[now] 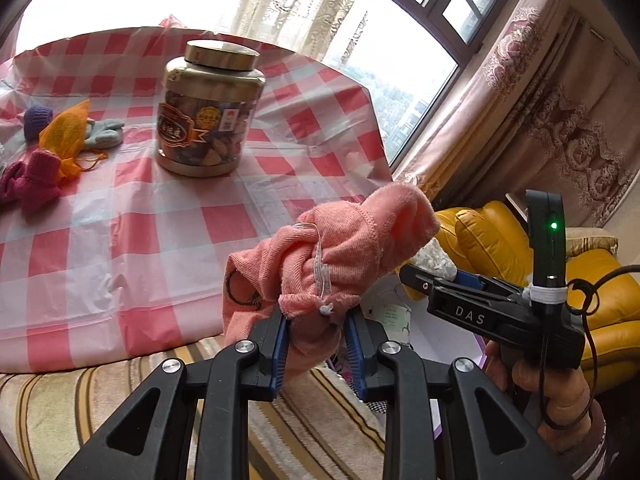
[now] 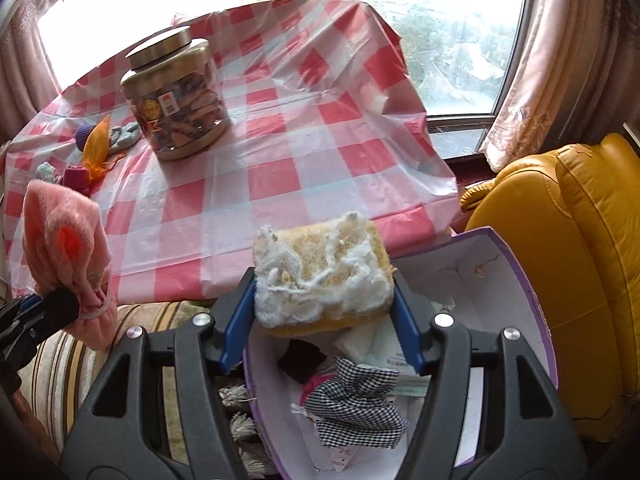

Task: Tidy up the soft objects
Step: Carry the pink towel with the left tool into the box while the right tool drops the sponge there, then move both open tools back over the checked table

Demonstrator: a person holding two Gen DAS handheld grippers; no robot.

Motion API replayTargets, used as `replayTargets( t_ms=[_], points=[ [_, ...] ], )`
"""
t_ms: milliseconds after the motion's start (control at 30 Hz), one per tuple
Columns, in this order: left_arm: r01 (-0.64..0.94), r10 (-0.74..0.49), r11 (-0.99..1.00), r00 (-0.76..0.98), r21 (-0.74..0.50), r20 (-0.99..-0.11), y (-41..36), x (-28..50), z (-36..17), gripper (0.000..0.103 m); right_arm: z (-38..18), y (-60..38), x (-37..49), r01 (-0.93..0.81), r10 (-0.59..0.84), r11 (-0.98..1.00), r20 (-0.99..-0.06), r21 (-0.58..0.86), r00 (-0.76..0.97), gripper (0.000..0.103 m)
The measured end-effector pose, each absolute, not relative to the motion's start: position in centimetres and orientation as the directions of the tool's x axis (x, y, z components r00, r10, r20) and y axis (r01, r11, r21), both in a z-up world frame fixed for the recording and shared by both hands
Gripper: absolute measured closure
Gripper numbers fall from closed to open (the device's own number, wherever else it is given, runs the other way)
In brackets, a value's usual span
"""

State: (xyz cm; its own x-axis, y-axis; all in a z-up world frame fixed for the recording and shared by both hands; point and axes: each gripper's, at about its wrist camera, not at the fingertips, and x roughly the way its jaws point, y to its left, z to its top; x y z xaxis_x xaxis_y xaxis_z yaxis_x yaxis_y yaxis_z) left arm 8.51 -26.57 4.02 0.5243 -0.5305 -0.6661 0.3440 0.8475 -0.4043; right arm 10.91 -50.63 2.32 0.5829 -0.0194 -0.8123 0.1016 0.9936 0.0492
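Left gripper (image 1: 316, 344): black arms, blue pads, clamped on a bunched pink cloth pouch (image 1: 320, 256). Pouch sits between both fingers, its bulk rising above and beyond the tips, its gathered end tied with a pale cord.

Right gripper (image 2: 324, 320): blue pads pressed against the two sides of a yellow sponge block (image 2: 324, 272) with torn white fluff over its top. Block fills the gap between the fingers, held above the box.

Purple-edged cardboard box (image 2: 516, 276): open, directly under the sponge block; white inside. Contents: black-and-white checked cloth (image 2: 356, 404), a dark piece, papers.

Checked tablecloth (image 2: 304, 148): red and white plastic, beyond the box, its near edge hanging down just behind it.

Gold-lidded jar (image 1: 210, 108): upright on the tablecloth, far side from the box, filled with snacks.

Small knitted items (image 1: 32, 176): magenta, purple and pale blue pieces with an orange mesh bag (image 1: 66, 136), grouped left of the jar, well apart from the box.

Yellow leather sofa (image 2: 580, 260): right of the box, just beside it.

Striped blanket (image 1: 80, 408): left of the box, under the left gripper.

Person's hand (image 1: 548, 392): grips the right gripper's handle.
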Motion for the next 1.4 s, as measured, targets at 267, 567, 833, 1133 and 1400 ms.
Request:
replayTargets(
  t_ms=[267, 567, 833, 1133, 1400],
  points=[
    [0.430, -0.573, 0.812, 0.464, -0.394, -0.676, -31.2, 8.2, 4.1, 0.076, 2.8, -54.5, 10.3, 0.189, -0.071, 0.981, -0.805, 0.052, 0.589, 0.037],
    [0.525, -0.606, 0.766, 0.394, -0.372, -0.691, -35.0, 7.6, 4.1, 0.044, 2.7, -56.4, 10.1, 0.273, -0.127, 0.961, -0.805, 0.045, 0.580, 0.030],
    [0.533, -0.590, 0.772, 0.399, -0.345, -0.702, -35.0, 7.5, 4.2, 0.023, 2.6, -56.3, 10.2, 0.286, -0.146, 0.958, -0.807, 0.029, 0.572, 0.018],
    [0.457, -0.463, 0.866, 0.576, -0.204, -0.674, -31.9, 9.1, 6.2, 0.023, 4.2, -54.1, 10.5, 0.243, -0.139, 0.970, -0.775, 0.020, 0.616, 0.010],
    [0.436, -0.343, 0.900, 0.686, -0.015, -0.642, -28.5, 12.0, 8.0, 0.023, 5.8, -50.3, 11.3, 0.190, -0.148, 0.981, -0.738, -0.027, 0.658, 0.002]
  ],
)
